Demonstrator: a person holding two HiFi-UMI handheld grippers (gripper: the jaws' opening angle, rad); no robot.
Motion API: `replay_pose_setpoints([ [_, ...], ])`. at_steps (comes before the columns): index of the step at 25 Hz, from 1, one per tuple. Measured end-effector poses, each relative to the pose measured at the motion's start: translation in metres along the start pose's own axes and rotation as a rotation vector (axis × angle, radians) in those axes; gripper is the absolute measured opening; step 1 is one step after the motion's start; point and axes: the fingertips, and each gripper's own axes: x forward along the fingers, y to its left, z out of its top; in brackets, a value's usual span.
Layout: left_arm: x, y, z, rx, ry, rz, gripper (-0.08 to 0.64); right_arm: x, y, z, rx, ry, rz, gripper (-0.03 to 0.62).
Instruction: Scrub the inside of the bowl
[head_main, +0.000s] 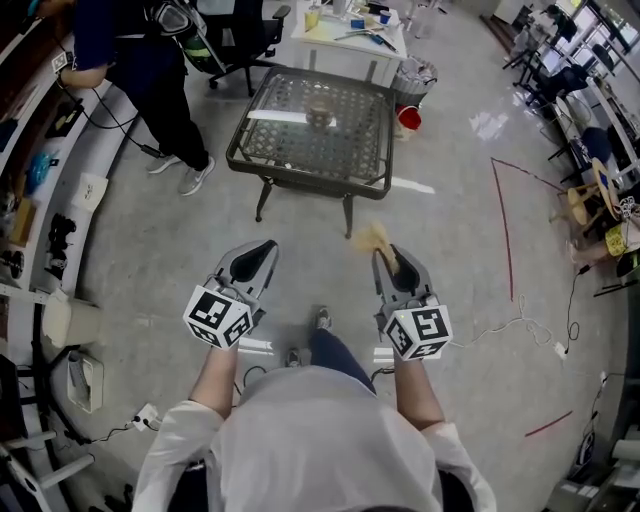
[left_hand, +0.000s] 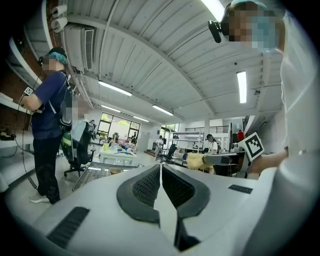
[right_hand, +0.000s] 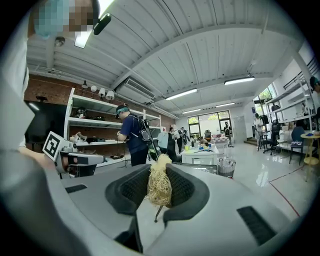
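Note:
A small tan bowl (head_main: 320, 117) stands on the mesh top of a low dark metal table (head_main: 305, 183) a few steps ahead of me. My right gripper (head_main: 381, 254) is shut on a straw-coloured scrubber (head_main: 372, 238), whose tuft sticks up between the pads (right_hand: 159, 186). My left gripper (head_main: 268, 246) is shut with nothing in it, its pads pressed together in the left gripper view (left_hand: 160, 167). Both grippers hang at waist height over the floor, short of the table. In the left gripper view the table (left_hand: 95, 172) is low at the left.
A person in dark blue (head_main: 150, 70) stands left of the table by wall shelves (head_main: 40, 200). Behind the table are a cluttered white table (head_main: 350, 30), an office chair (head_main: 245, 35), a wire bin (head_main: 415, 75) and a red bucket (head_main: 408, 118). Cables cross the floor (head_main: 520, 325).

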Motion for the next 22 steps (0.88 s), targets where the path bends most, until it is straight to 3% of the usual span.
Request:
replay_pose_setpoints([
  [22,0.125,0.071,0.023,0.013,-0.016,0.164,0.037,0.126,-0.115,0.011,0.015,0.012,0.131,0.1],
])
